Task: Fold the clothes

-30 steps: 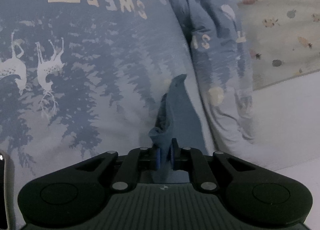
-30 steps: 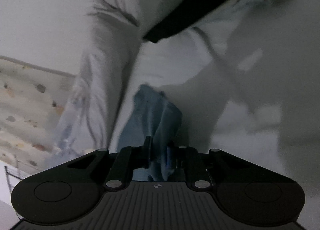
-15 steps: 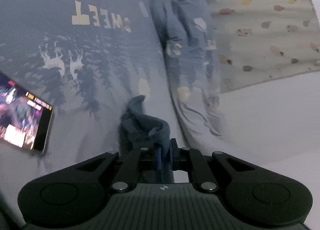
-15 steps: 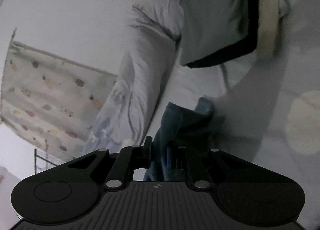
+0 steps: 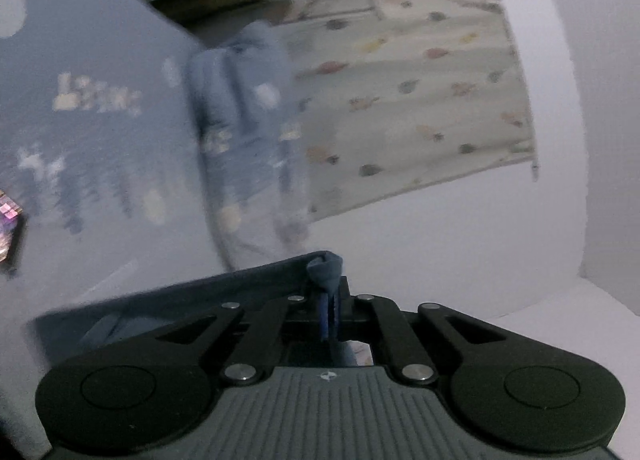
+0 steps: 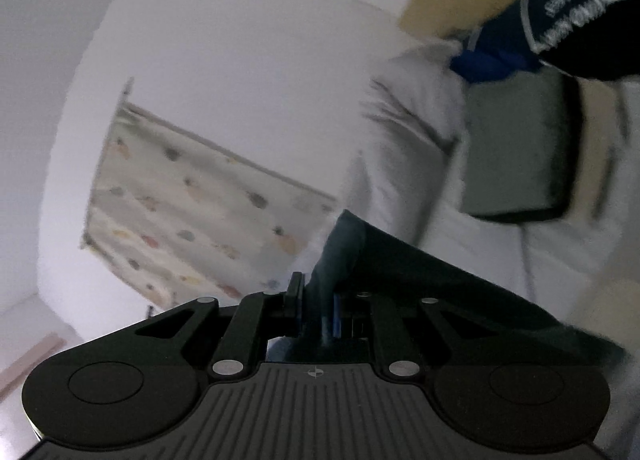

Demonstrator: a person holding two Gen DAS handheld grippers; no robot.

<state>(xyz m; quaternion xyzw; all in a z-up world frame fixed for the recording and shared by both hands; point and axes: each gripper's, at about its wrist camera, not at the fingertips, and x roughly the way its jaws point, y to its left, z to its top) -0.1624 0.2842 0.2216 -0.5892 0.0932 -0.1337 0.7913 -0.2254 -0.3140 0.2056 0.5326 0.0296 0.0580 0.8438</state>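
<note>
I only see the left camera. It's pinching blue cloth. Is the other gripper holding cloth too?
Observer: Yes. The right gripper is shut on the same kind of dark blue cloth, which trails off to its right.
Operator: What's past it that I can't see?
Observer: A grey cushion lies on the bedding, up to the right.
Operator: Anything else up there?
Observer: A dark blue item with white lettering sits at the top right corner; the words are too blurred to read.
</note>
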